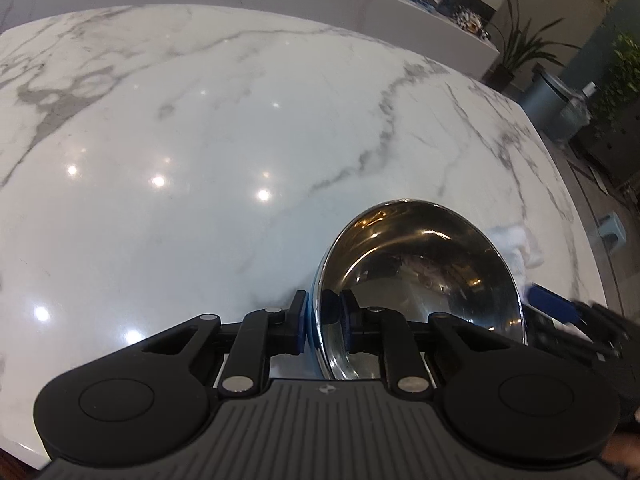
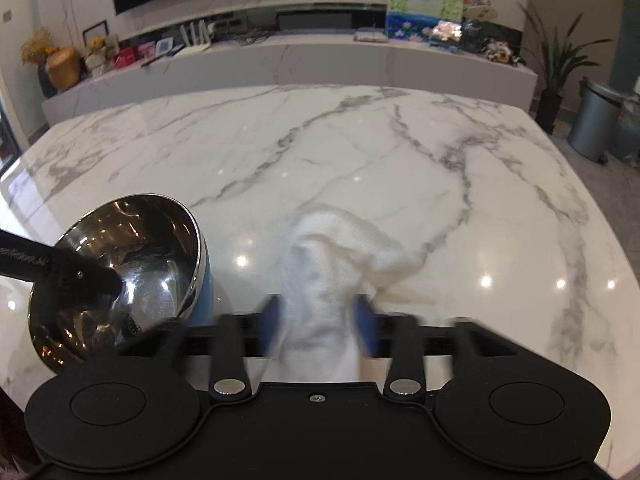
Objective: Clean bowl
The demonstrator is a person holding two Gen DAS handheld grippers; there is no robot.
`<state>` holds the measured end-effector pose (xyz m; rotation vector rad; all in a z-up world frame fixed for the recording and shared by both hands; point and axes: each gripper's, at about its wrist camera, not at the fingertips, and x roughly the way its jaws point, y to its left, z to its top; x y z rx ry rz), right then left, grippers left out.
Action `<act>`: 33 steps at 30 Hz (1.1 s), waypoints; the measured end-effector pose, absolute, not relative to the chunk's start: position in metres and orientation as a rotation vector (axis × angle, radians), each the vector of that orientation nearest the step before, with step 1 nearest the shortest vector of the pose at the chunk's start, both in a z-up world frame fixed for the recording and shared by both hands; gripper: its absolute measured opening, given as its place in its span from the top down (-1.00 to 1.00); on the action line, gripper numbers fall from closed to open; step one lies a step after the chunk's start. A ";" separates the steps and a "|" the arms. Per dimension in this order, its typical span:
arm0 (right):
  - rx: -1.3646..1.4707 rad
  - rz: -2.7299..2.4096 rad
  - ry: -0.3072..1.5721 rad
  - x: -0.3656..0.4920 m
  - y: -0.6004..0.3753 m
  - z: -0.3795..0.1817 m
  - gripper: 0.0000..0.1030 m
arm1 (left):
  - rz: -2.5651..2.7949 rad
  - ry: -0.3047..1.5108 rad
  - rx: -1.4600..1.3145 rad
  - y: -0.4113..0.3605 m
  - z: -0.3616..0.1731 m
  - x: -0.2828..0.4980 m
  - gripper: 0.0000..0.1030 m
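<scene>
A steel bowl (image 1: 424, 280) with a blue outside is tilted above the marble table (image 1: 200, 140). My left gripper (image 1: 323, 320) is shut on its rim, one finger inside and one outside. In the right wrist view the bowl (image 2: 136, 264) is at the left, with the left gripper's finger reaching into it. My right gripper (image 2: 318, 324) is shut on a white cloth (image 2: 340, 256), just right of the bowl and outside it. The cloth (image 1: 520, 248) and the right gripper's blue pad show behind the bowl in the left wrist view.
A white marble table (image 2: 400, 160) spreads ahead. Behind it a low white counter (image 2: 300, 60) carries boxes, pictures and ornaments. A grey bin (image 2: 592, 120) and potted plants (image 2: 556, 64) stand on the floor at the right.
</scene>
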<state>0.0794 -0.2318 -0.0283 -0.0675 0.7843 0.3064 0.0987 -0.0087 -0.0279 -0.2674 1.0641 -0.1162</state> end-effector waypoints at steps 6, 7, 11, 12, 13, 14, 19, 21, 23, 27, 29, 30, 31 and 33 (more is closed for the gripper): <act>-0.061 0.248 0.729 0.056 -0.231 -0.037 -0.01 | -0.051 1.022 -0.278 -0.003 -0.028 0.100 0.70; -0.064 0.236 0.724 0.054 -0.231 -0.039 -0.01 | -0.045 1.018 -0.282 -0.002 -0.028 0.099 0.70; -0.051 0.181 0.701 0.051 -0.231 -0.051 -0.01 | -0.038 1.001 -0.287 -0.002 -0.029 0.096 0.70; -0.039 0.180 0.701 0.053 -0.232 -0.053 -0.01 | -0.037 0.996 -0.291 -0.002 -0.029 0.095 0.70; -0.028 0.180 0.703 0.054 -0.232 -0.055 -0.01 | -0.036 0.993 -0.300 -0.002 -0.030 0.094 0.70; -0.019 0.179 0.705 0.056 -0.233 -0.056 0.00 | -0.037 0.993 -0.313 -0.001 -0.030 0.093 0.70; -0.018 0.179 0.692 0.055 -0.229 -0.061 0.04 | -0.040 0.993 -0.360 0.002 -0.032 0.088 0.69; -0.044 0.174 0.680 0.052 -0.224 -0.062 0.04 | -0.045 0.987 -0.378 0.003 -0.031 0.087 0.61; -0.056 0.167 0.674 0.048 -0.221 -0.062 0.04 | -0.045 0.977 -0.380 0.003 -0.029 0.085 0.56; -0.049 0.162 0.663 0.038 -0.218 -0.062 0.04 | -0.049 0.951 -0.364 0.001 -0.025 0.080 0.52; -0.058 0.162 0.668 0.037 -0.216 -0.064 0.04 | -0.051 0.943 -0.359 0.001 -0.024 0.078 0.51; -0.060 0.159 0.671 0.037 -0.216 -0.065 0.07 | -0.052 0.944 -0.360 0.000 -0.025 0.078 0.51; -0.062 0.156 0.670 0.037 -0.215 -0.066 0.08 | -0.054 0.946 -0.364 0.000 -0.025 0.078 0.50; -0.076 0.154 0.662 0.036 -0.213 -0.067 0.18 | -0.060 0.948 -0.372 0.001 -0.026 0.077 0.50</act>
